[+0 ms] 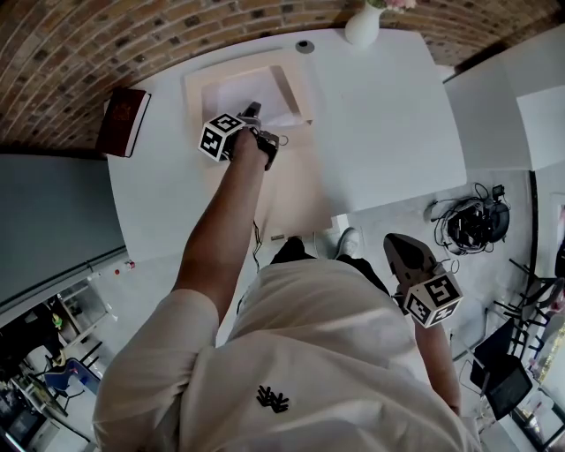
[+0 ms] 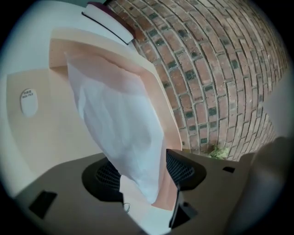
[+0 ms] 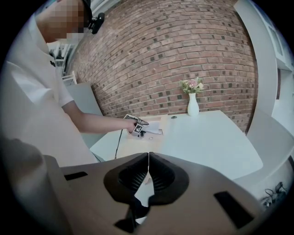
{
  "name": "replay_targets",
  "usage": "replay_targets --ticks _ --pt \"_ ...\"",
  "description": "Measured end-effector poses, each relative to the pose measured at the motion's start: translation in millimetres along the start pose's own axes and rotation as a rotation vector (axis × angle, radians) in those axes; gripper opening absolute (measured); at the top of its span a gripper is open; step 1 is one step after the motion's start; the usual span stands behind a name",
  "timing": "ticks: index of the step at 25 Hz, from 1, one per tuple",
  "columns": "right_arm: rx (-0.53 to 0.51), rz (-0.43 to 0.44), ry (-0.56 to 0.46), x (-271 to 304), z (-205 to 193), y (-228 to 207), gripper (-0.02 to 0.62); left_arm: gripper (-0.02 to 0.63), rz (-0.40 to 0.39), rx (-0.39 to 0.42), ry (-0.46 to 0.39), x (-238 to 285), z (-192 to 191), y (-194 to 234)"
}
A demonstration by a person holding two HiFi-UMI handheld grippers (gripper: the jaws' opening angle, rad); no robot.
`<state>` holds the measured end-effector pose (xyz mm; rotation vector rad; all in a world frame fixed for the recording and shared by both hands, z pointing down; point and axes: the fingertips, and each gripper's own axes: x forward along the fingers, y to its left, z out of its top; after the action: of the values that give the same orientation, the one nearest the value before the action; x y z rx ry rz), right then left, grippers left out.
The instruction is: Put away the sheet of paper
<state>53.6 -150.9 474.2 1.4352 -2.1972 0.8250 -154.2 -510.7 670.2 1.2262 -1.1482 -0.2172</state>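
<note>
Brick wall (image 2: 216, 69) behind white surface (image 1: 388, 115). Sheet of paper (image 2: 119, 124) inside folder (image 2: 59, 133), corner between jaws of released left tool (image 2: 144, 172); right tool (image 3: 148, 174) clenched, empty, far from folder. Risks snagging sheet out upon withdrawal.

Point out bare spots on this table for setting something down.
Widest bare patch: the table's right half, between the beige folder and the right edge, near the vase. A narrower strip lies between the red book and the folder. Crowded: the folder, with the paper and left gripper over it.
</note>
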Motion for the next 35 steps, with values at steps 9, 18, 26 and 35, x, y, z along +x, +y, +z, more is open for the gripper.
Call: replay_targets --ticks 9,18,26,35 --pt "-0.008 0.046 -0.049 -19.2 -11.0 -16.8 0.029 0.281 0.068 0.042 -0.011 -19.3 -15.2 -0.4" --pt "0.006 0.074 -0.076 -59.1 -26.4 -44.8 0.029 0.281 0.096 0.050 -0.057 -50.6 -37.6 1.3" --pt "-0.018 0.112 -0.099 -85.3 -36.0 -59.1 0.029 0.281 0.073 0.051 -0.088 -81.3 -62.9 0.2" --pt "-0.072 0.171 -0.130 -117.1 -47.2 -66.5 0.029 0.281 -0.025 0.078 -0.096 -127.2 -105.2 -14.5"
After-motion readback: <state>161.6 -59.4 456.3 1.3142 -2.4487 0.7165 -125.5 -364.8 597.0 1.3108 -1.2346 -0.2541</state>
